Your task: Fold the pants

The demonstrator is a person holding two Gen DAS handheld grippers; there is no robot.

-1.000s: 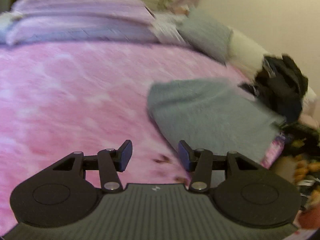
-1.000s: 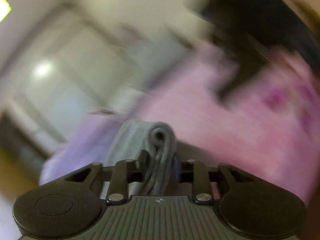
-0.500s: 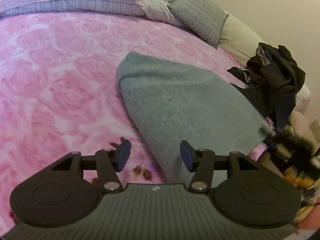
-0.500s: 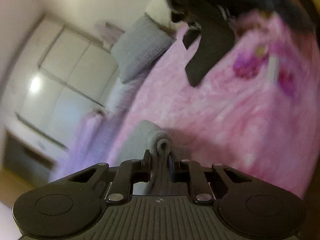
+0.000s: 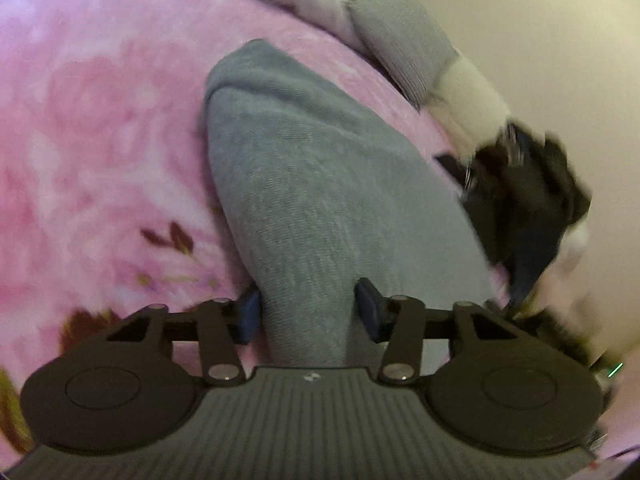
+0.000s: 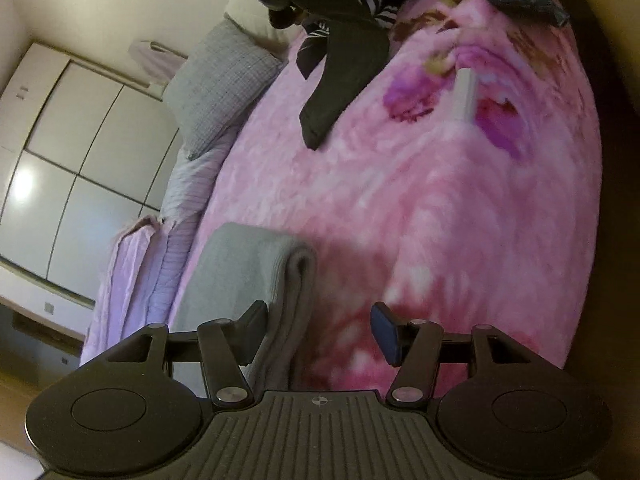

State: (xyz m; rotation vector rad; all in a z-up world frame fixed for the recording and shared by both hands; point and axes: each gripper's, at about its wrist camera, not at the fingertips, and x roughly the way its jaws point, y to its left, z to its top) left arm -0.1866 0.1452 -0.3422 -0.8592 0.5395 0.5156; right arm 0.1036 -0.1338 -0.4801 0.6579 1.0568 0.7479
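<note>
The grey pants [image 5: 320,184] lie folded on the pink floral blanket [image 5: 100,128]. In the left wrist view my left gripper [image 5: 308,308] is open, its two fingers straddling the near end of the pants, with the cloth between them. In the right wrist view the folded edge of the pants [image 6: 276,276] lies beside the left finger of my right gripper [image 6: 320,332], which is open; the cloth rests loose between its fingers, and pink blanket [image 6: 440,220] shows under the right finger.
A pile of dark clothes [image 5: 532,200] lies at the right of the bed, also seen at the top of the right wrist view as dark clothes [image 6: 344,48]. Grey pillow [image 6: 224,88], a lilac quilt [image 6: 136,272] and white wardrobe doors [image 6: 60,140] stand beyond.
My right gripper was shut on the folded grey cloth and has opened, leaving it on the blanket. My left gripper has moved in over the pants' near end, still open.
</note>
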